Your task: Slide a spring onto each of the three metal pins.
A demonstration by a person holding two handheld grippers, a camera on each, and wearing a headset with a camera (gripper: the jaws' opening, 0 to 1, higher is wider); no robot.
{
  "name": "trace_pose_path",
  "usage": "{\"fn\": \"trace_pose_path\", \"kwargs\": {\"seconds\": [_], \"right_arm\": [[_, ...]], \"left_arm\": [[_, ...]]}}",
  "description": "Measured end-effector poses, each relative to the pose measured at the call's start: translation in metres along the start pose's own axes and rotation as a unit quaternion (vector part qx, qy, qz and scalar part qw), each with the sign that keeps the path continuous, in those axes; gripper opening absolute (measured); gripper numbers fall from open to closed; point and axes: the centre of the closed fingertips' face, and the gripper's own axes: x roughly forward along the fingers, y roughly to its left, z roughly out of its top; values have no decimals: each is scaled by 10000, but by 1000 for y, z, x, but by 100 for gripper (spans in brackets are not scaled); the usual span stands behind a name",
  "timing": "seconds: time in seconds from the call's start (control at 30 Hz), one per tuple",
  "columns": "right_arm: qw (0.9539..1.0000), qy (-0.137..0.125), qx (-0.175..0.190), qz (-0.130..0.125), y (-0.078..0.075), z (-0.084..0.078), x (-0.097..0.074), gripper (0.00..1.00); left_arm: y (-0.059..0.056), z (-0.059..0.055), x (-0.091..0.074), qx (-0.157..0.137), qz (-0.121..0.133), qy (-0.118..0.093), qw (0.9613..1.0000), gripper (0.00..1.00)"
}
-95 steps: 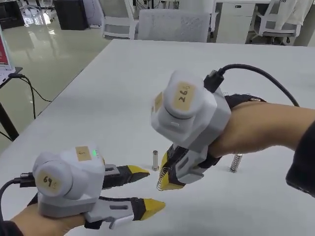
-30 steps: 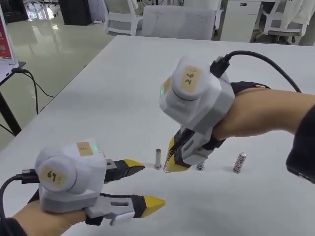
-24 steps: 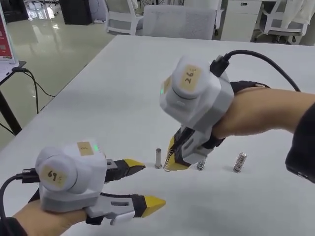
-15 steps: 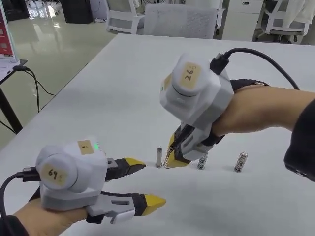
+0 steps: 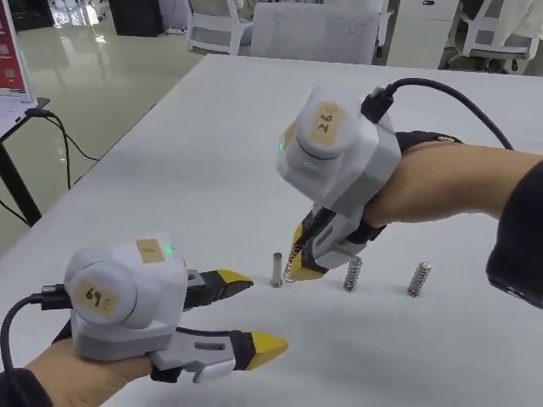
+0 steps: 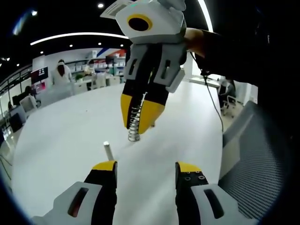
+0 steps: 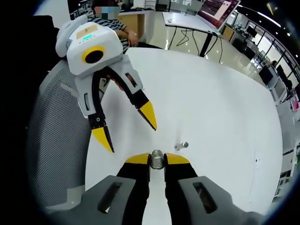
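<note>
Pinching a spring (image 6: 135, 123) near the bare pin (image 5: 277, 270), right gripper (image 5: 302, 268) "26" faces wide-open, empty left gripper (image 5: 261, 314) "69".

Head downward, gripper views seemingly opposed, sharing pin (image 5: 277, 270)

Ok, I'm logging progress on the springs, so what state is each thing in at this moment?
right gripper: shut on the held spring.
held spring: pinched between the jaws, hanging beside the bare pin, not on it.
bare pin: upright, no spring.
middle spring: upright on the table, free of both grippers.
right-hand spring: upright on the table, free.
left gripper: open, empty.
</note>
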Motion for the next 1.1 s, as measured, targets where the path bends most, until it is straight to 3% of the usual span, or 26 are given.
{"fn": "trace_pose_path", "kwargs": {"seconds": [0.67, 1.1], "right_arm": [[9999, 26, 43, -105, -18, 2, 5, 8], [9996, 61, 11, -280, -38, 4, 12, 8]], "left_arm": [[2, 1, 1, -18, 19, -23, 10000, 44], [1, 2, 1, -28, 27, -22, 10000, 44]]}}
